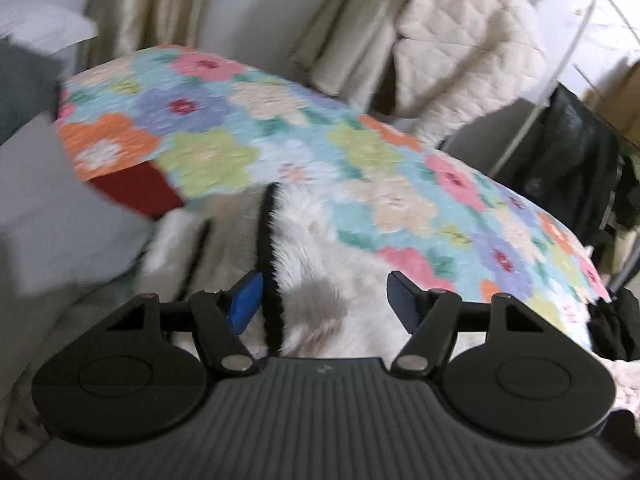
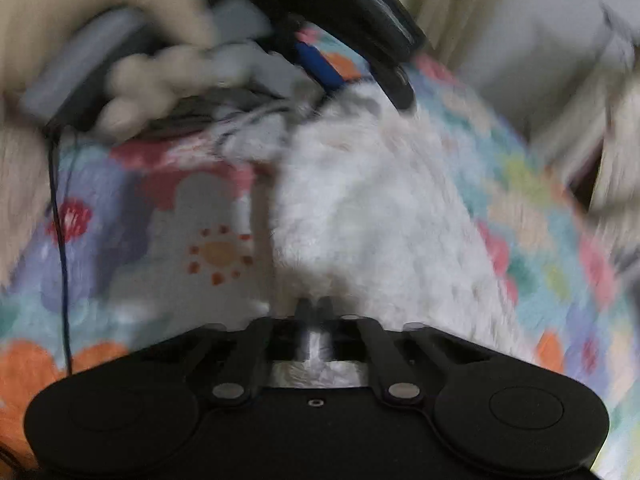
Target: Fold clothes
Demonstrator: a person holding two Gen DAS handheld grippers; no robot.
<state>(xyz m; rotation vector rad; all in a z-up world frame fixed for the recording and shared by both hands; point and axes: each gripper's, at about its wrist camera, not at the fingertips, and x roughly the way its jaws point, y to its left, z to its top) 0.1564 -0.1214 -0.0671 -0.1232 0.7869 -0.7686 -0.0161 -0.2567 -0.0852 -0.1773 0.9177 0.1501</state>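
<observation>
A white fluffy garment (image 1: pixel 320 248) with a black trim strip (image 1: pixel 269 264) lies on a table under a flowered cloth (image 1: pixel 248 120). My left gripper (image 1: pixel 324 292) hovers open just above its near part, with the blue fingers (image 1: pixel 245 300) set wide on either side of the fur and the trim by the left pad. In the right wrist view the same white garment (image 2: pixel 360 208) stretches away from my right gripper (image 2: pixel 315 308), which is shut on its near edge. The left gripper (image 2: pixel 352 76) and the hand (image 2: pixel 160 68) that holds it appear blurred at the garment's far end.
A cream quilted jacket (image 1: pixel 460 52) hangs behind the table, beside pale curtains (image 1: pixel 148 4). A black bag or chair (image 1: pixel 568 160) stands at the right, near a white pole (image 1: pixel 548 80). A thin dark cable (image 2: pixel 60 240) runs across the flowered cloth (image 2: pixel 160 220) at the left.
</observation>
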